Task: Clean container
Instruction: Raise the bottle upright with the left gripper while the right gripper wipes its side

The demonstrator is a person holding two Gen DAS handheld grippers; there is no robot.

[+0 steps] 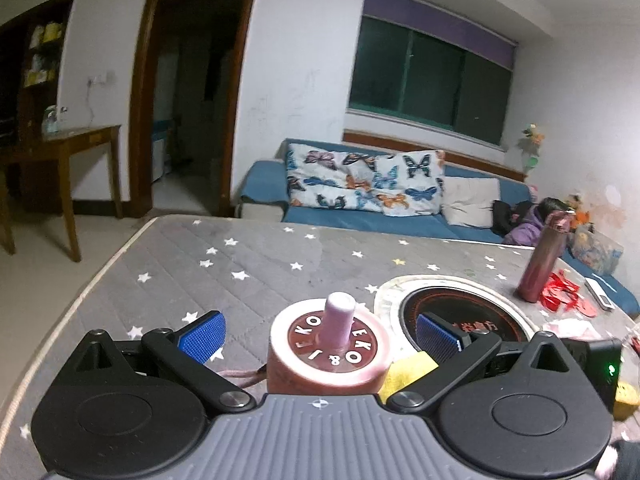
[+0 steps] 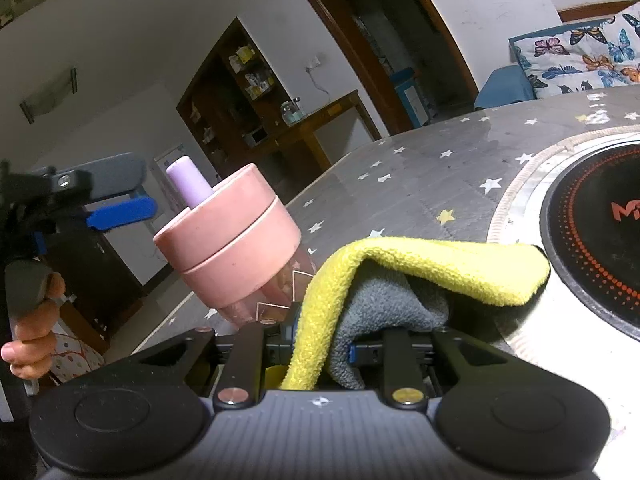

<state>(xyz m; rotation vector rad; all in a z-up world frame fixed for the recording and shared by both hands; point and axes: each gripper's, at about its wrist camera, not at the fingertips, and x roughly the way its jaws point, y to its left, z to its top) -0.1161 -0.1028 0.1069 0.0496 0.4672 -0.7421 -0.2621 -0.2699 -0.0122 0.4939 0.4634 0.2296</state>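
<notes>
Pink cup [image 2: 232, 248] with a lilac spout sits tilted between our left gripper's [image 1: 320, 334] widely spread blue pads, which don't touch it. Our right gripper [image 2: 320, 336] pinches a yellow-and-grey cloth [image 2: 400, 276] beside it. Only the left view shows another bottle [image 1: 540, 258] farther across the starry table [image 1: 240, 264].

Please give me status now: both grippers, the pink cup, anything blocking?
Left gripper open, fingers either side of pink cup, not pressing. Right gripper shut on yellow-grey cloth beside the cup. Nothing blocking; pink bottle stands far off.
</notes>
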